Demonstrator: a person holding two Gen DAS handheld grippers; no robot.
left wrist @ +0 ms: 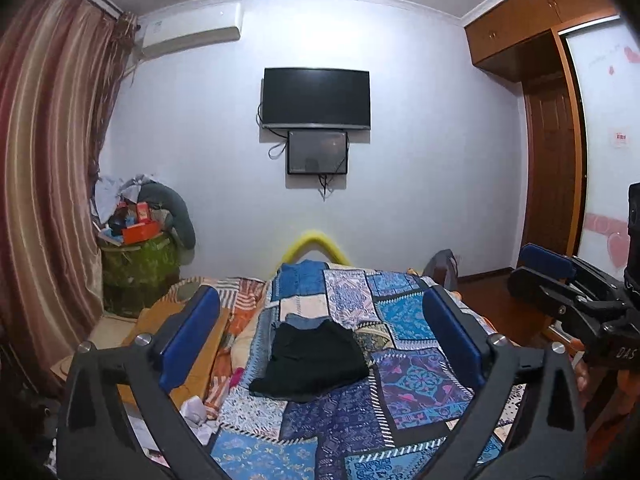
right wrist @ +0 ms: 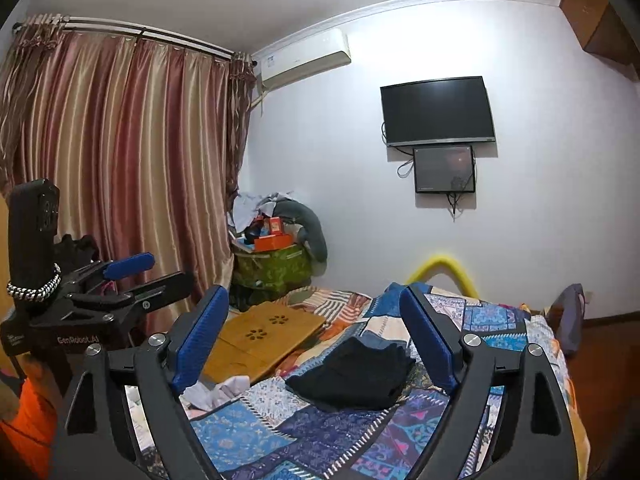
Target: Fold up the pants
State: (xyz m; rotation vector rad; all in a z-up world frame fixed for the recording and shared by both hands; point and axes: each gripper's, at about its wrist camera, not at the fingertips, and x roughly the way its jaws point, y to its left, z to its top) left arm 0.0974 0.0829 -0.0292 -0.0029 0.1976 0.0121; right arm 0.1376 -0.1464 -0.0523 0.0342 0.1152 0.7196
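The black pants [left wrist: 314, 360] lie in a compact folded bundle on the blue patchwork bedspread [left wrist: 416, 384]; they also show in the right wrist view [right wrist: 356, 376]. My left gripper [left wrist: 320, 304] is open and empty, held above and short of the bundle. My right gripper [right wrist: 314, 304] is open and empty, also held above the bed, short of the pants. The right gripper shows at the right edge of the left wrist view [left wrist: 548, 276], and the left gripper shows at the left of the right wrist view [right wrist: 148, 270].
A wooden lap board [right wrist: 264, 336] lies on the bed left of the pants, with white cloth [right wrist: 216, 392] near it. A cluttered green bin [left wrist: 136, 276] stands by the curtain [left wrist: 52, 184]. A television [left wrist: 316, 98] hangs on the far wall. A wardrobe [left wrist: 552, 168] stands right.
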